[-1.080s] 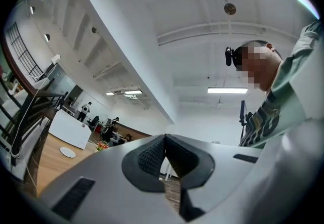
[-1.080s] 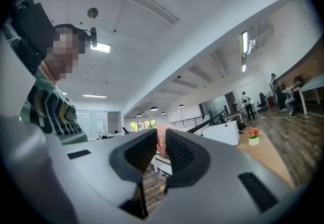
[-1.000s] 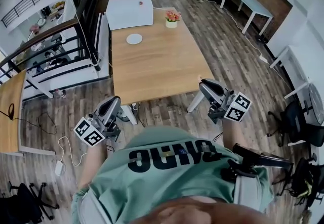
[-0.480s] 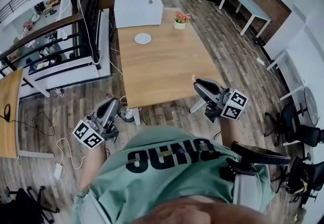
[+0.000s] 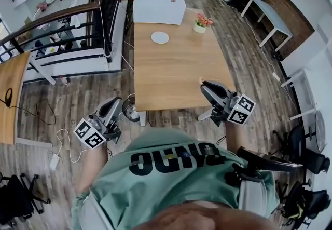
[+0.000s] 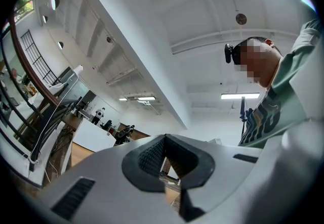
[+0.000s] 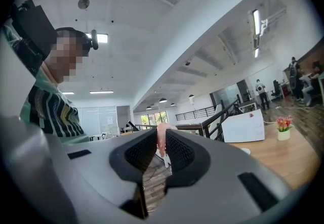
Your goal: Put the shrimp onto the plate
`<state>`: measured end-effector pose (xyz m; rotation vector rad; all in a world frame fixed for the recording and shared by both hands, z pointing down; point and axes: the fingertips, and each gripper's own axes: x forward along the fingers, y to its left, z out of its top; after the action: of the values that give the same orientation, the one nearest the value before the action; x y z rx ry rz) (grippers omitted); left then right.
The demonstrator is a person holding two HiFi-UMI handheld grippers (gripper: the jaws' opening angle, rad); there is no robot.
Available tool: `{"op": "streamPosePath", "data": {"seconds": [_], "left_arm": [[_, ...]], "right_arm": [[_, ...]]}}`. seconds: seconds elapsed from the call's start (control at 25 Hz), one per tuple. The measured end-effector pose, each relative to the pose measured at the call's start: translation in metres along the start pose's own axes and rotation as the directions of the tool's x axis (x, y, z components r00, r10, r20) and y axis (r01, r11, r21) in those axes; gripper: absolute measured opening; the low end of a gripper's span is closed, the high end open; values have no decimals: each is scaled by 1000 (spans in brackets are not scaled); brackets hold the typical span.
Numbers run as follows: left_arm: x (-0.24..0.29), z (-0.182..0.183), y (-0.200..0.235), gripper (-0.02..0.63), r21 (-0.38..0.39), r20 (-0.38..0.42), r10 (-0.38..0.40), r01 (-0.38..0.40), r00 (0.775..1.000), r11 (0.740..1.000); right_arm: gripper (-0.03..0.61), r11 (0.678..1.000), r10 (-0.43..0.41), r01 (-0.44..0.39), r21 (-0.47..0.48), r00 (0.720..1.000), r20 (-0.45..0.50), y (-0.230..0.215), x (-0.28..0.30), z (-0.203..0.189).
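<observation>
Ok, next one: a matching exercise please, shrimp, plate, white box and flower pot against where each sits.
1 shrimp
2 plate
3 white box
4 flower pot

A far end of the table
B in the tongs of the right gripper
C table's right edge, beside the box
D on the table, just short of the box

Pairs: 1-B, 2-D, 3-A, 4-C

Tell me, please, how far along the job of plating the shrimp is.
Done: the shrimp is picked up. In hand: the right tool is shut on it, over the near end of the table. Remaining: carry it to the plate at the far end, which looks bare, and release.
</observation>
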<state>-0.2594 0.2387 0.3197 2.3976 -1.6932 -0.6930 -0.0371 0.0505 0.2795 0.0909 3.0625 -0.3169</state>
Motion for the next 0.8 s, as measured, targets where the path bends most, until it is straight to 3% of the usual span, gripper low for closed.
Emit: {"op": "streamPosePath", "data": {"seconds": [0.6,0.8], "left_arm": [[171,-41,5,5,81,11,171,-171,985,982],[213,-55,6,5,112,-18,213,-210,977,971]], "right_arm": [[57,978,202,-205,47,978,57,-206,-20,25],[57,967,231,-238,92,970,80,-260,-29,17]]}}
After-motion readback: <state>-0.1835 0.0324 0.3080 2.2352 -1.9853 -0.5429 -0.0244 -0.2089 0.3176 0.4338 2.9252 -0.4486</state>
